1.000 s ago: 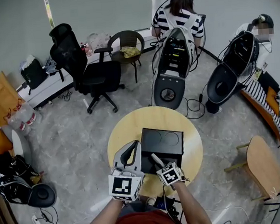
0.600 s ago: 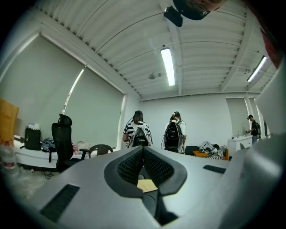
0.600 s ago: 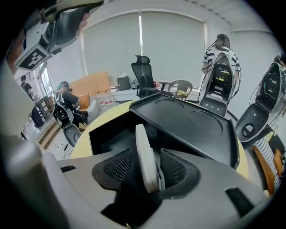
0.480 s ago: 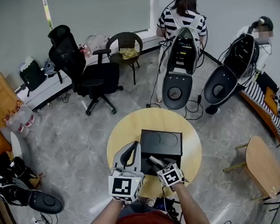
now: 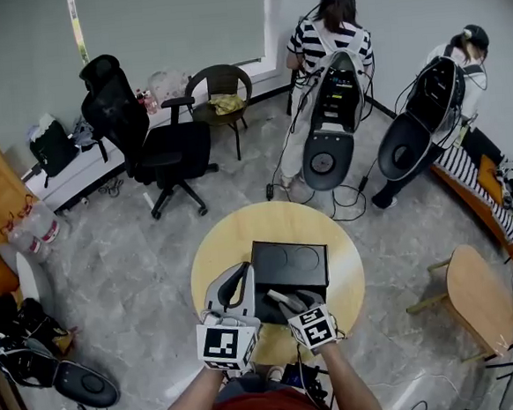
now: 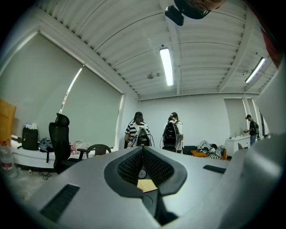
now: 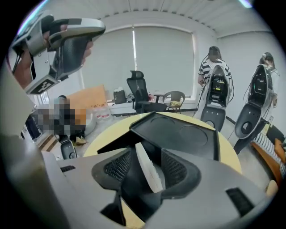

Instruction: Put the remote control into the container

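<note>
A black container (image 5: 288, 272) lies open on the round yellow table (image 5: 241, 236), its lid (image 7: 178, 134) stretching away from me. My right gripper (image 5: 292, 303) hangs over the container's near edge. The white remote control (image 5: 280, 296) stands slanted between its jaws. In the right gripper view the remote control (image 7: 149, 172) leans toward the right pad, with a dark gap at the left pad, so the right gripper (image 7: 147, 155) is open around it. My left gripper (image 5: 238, 274) is shut and holds nothing, just left of the container. The left gripper (image 6: 143, 150) points out across the room.
Two people with backpack rigs (image 5: 330, 70) stand behind the table. A black office chair (image 5: 159, 145) and a brown chair (image 5: 221, 92) are at the back left. A small wooden stool (image 5: 472, 302) is to the right. Bags and cables lie on the floor at the left.
The right gripper has dipped toward the container and the remote control now lies lower and flatter. Its jaws stand wider. The left gripper has stayed in place.
</note>
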Available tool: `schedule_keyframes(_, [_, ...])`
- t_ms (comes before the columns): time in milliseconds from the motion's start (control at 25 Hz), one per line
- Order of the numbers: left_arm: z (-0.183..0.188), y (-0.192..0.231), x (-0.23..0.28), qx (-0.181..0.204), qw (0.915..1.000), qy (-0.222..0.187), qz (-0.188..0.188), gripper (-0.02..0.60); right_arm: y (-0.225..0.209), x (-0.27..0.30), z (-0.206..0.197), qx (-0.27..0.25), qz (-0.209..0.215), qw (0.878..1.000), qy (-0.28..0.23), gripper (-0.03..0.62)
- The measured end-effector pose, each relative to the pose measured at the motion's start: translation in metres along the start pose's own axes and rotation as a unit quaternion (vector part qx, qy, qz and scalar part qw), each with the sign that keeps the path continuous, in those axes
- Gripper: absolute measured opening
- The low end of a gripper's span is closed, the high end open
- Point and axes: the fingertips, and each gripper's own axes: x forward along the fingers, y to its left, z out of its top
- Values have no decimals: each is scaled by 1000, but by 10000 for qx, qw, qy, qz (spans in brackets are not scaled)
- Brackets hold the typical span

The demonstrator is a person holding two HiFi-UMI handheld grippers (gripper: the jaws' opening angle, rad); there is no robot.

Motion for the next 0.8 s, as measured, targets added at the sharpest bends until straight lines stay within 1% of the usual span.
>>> schedule_keyframes(120, [-3, -28, -1, 37, 10000, -9, -21, 16, -15, -34, 1, 36, -110, 9992, -395, 201])
schedule_keyframes(320, [-5, -38, 3, 32, 10000, 1, -69, 17, -23, -65, 26, -66, -378, 9946, -967, 201])
schedule_keyframes(440, [-3, -47, 6, 46, 9999, -13, -148, 15, -26, -83, 41, 3, -501, 9905, -1277, 201])
schedule_keyframes(600, [-1, -55, 6, 81, 9997, -2, -221, 15, -30, -110, 63, 43, -690, 9824, -1734, 201])
schedule_keyframes(800, [-2, -62, 8, 128, 9997, 14, -218, 15, -41, -143, 87, -14, -985, 9695, -2245, 201])
